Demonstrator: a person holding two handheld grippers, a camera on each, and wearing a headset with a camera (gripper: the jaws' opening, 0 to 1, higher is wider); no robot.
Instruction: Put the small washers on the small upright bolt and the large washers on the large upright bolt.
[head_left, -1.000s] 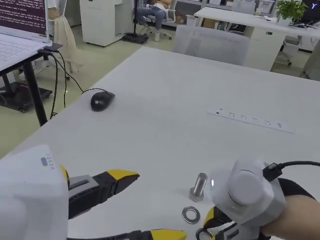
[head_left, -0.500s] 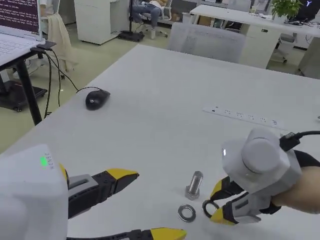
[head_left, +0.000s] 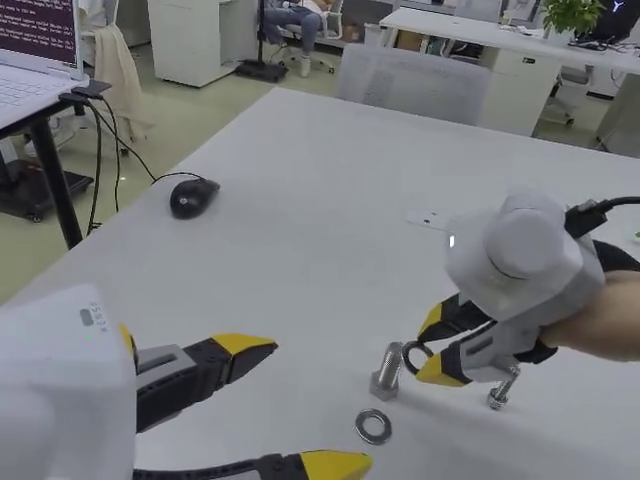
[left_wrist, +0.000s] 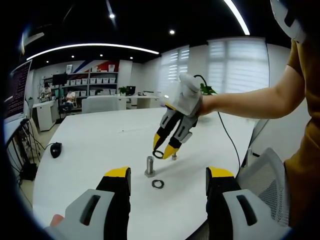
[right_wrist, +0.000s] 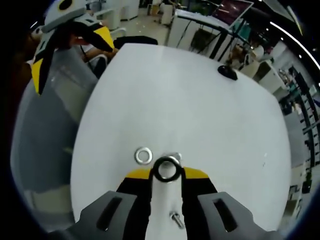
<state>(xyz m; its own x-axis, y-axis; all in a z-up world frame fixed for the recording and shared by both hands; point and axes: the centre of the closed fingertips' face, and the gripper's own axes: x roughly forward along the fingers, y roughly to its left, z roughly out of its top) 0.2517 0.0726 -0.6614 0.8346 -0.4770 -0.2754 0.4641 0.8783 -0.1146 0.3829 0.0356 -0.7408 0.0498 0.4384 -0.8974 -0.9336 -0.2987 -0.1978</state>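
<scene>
Right claw (head_left: 428, 347) comes in from the right side, yellow tips pinched on a dark washer (head_left: 413, 356). The ring sits right at the head of the large bolt (head_left: 389, 371), which stands upright on the white surface (head_left: 300, 250). Whether ring and bolt touch: can't tell. Small bolt (head_left: 499, 389) upright under the right claw's body, near the large bolt and to its right. Silver washer (head_left: 373, 427) lies flat just in front of the large bolt, not touching it. Left claw (head_left: 290, 408) low at bottom left, jaws spread wide, tips pointing toward the bolts. Black mouse (head_left: 193, 197) well apart, far left. White power strip (head_left: 428, 218) partly hidden behind the right claw.
</scene>
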